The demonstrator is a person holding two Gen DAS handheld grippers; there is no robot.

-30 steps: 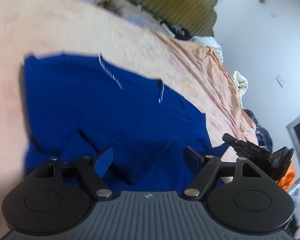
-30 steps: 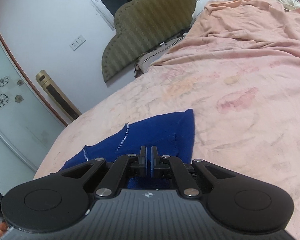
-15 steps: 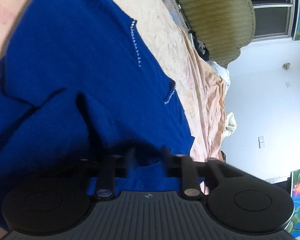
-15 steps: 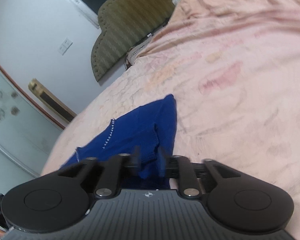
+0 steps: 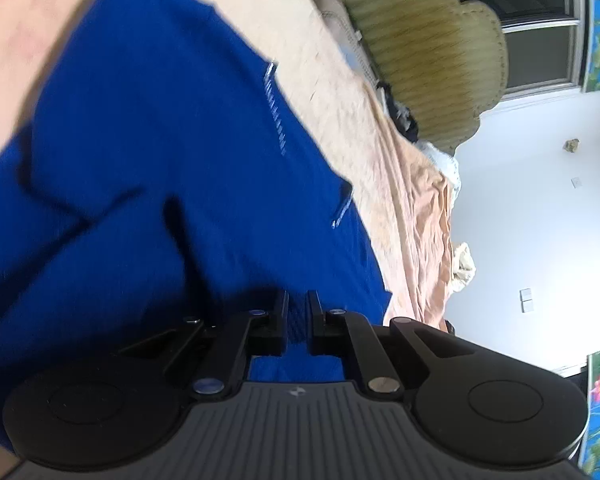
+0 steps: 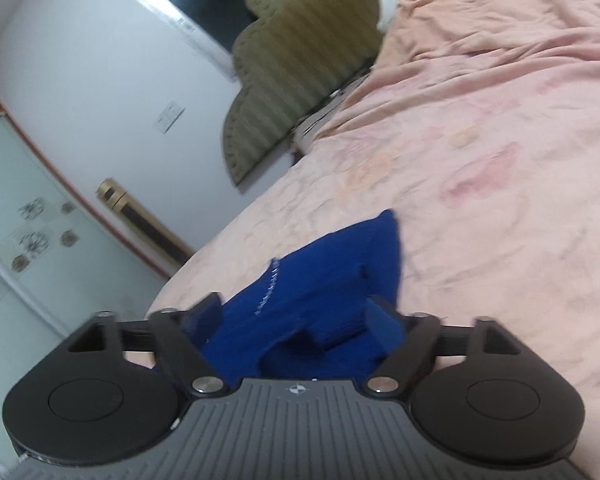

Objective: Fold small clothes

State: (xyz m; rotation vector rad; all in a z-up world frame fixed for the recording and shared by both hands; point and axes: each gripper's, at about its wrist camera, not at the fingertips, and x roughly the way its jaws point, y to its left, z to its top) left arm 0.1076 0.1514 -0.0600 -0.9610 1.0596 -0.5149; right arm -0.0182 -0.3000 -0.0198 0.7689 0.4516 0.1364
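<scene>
A small royal-blue knit garment [image 5: 148, 160] with sparkly trim lies partly folded on the pink bedsheet [image 5: 380, 152]. My left gripper [image 5: 297, 312] is shut on a ribbed edge of the garment, with blue fabric between its fingers. In the right wrist view the same garment [image 6: 332, 276] lies just ahead. My right gripper [image 6: 296, 320] is open, its jaws wide apart on either side of the garment's near fold, holding nothing.
An olive padded headboard [image 6: 300, 68] stands at the bed's far end. A rumpled peach blanket [image 6: 500, 40] and bedding are piled at the far right. A white wall, a gold standing unit [image 6: 140, 220] and glass wardrobe doors are to the left.
My left gripper has closed on the garment's edge; it was open one second ago. My right gripper, shut on the fabric before, has opened wide and let go.
</scene>
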